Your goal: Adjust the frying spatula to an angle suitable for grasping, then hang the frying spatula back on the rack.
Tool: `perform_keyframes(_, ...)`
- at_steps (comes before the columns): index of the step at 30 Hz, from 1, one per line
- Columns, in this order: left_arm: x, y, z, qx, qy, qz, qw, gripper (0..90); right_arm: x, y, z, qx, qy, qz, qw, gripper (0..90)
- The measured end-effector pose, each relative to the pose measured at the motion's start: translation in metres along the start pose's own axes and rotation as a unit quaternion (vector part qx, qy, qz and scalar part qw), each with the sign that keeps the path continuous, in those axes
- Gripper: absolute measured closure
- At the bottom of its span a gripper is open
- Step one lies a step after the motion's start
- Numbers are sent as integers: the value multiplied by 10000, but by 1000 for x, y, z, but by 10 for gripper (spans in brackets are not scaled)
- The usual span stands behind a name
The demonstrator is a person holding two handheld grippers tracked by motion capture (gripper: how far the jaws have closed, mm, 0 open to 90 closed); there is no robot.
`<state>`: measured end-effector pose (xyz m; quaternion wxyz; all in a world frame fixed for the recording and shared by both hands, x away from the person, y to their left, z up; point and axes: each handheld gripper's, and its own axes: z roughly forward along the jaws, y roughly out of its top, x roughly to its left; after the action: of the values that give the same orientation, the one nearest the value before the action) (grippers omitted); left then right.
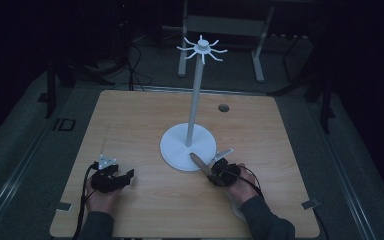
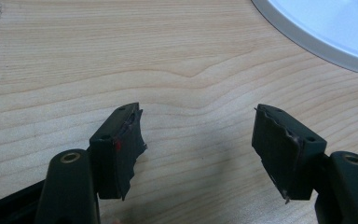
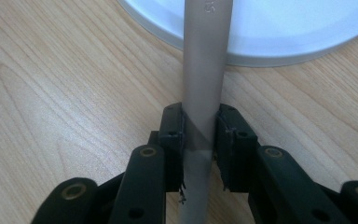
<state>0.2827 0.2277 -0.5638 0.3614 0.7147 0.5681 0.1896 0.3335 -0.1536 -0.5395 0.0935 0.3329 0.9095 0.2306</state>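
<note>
**benchrat:** So the right gripper [image 3: 199,135] is clamped on that grey handle [image 3: 204,70], some utensil by the look of it. The far end pokes out over the rim of the white stand base [image 3: 279,32], just above the wooden table [image 1: 140,120]. The left gripper [image 2: 198,140] rests on the table with its jaws wide apart and nothing between them.

**tongs_tim:** Handle looks stiff and smooth, probably metal or hard plastic, so it could be slippery. It's pinched near one end, and the long free end may droop or twist in the pads.

**benchrat:** Doesn't look heavy though. If it's headed for the hooks [image 1: 201,48] up top, he'd want the hanging end kept clear.

**tongs_tim:** Yeah, a grip nearer the middle would swing less.
</note>
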Motion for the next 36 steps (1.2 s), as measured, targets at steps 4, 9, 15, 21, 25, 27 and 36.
perform_keyframes(4,0,0,0,3,2,21,10000,334,0,3,0,97,-8,10,10000,741)
perform_keyframes(9,1,0,-1,-10,-3,-13,10000,334,-1,3,-1,0,-48,71,10000,741)
perform_keyframes(15,0,0,1,26,12,-2,10000,334,0,0,-9,-400,-115,202,9989,741)
perform_keyframes(21,0,1,1,12,-3,4,10000,334,1,-2,-13,-604,-277,238,9975,740)
perform_keyframes(25,0,0,1,5,-5,17,10000,334,0,-4,-15,-756,-282,335,9962,740)
perform_keyframes(27,0,0,1,10,-7,23,10000,334,0,-4,-16,-787,-281,348,9959,740)
perform_keyframes(36,-1,0,1,18,0,13,10000,334,-2,-6,-28,-1084,-249,451,9928,740)
